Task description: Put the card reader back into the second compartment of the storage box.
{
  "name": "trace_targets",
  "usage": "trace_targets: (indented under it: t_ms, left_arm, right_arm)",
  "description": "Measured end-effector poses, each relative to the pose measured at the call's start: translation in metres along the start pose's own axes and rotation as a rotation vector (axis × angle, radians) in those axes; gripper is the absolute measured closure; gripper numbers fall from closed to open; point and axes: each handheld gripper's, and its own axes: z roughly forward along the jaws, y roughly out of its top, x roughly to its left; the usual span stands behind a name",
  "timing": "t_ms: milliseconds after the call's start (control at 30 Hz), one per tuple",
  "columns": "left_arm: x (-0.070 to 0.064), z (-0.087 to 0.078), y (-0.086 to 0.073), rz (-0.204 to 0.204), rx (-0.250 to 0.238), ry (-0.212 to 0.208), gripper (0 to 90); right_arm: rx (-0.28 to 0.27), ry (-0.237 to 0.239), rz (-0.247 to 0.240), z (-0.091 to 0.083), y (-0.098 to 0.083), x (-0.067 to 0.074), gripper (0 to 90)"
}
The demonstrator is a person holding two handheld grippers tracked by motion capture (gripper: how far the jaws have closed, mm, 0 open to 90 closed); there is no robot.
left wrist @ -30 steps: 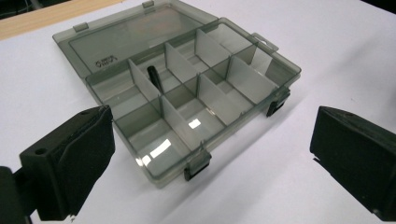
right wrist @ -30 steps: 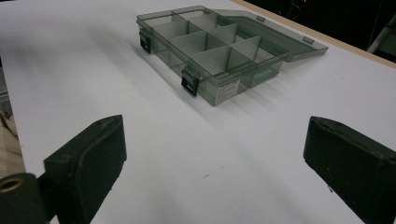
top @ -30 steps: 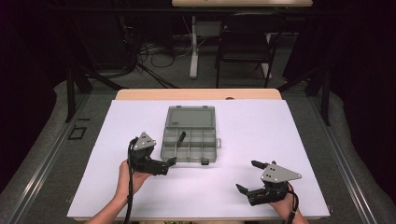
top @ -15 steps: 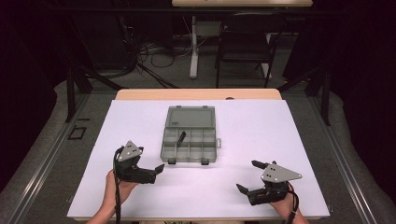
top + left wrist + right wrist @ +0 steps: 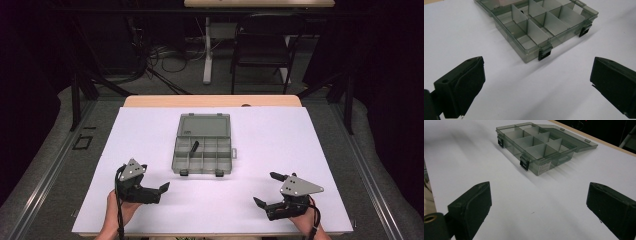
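A smoky clear organizer box [image 5: 204, 155] lies open mid-table, its lid [image 5: 204, 125] flat behind it. A small black item [image 5: 194, 146] rests in one of its compartments. My left gripper [image 5: 155, 179] hovers at the near left, open and empty, a short way in front of the box's left corner. My right gripper [image 5: 266, 189] sits at the near right, also open and empty. In the left gripper view the box [image 5: 541, 25] with its two black latches lies beyond the wide jaws of the gripper [image 5: 536, 72]. The right gripper view shows the box [image 5: 536, 142] farther off past the gripper [image 5: 539, 195].
A white sheet [image 5: 300, 140] covers the table, with a wooden strip [image 5: 210, 100] along the far edge. Behind the table stand a dark chair [image 5: 265, 45], a table leg and loose cables on the floor.
My left gripper has pulled back from the box's front left corner toward the near left edge. The right gripper and the box have stayed put.
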Motion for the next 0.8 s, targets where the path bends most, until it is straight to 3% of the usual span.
trace_targets:
  t_ms: [400, 800]
  left_arm:
    - [0.001, -0.001, -0.019, -0.015, 0.037, -0.010, 0.0]
    - [-0.001, -0.007, -0.034, -0.019, 0.034, -0.007, 0.0]
  right_arm:
    - [-0.004, -0.003, -0.009, -0.001, -0.001, 0.001, 5.6]
    - [0.007, 0.002, -0.011, -0.001, -0.001, 0.001, 5.6]
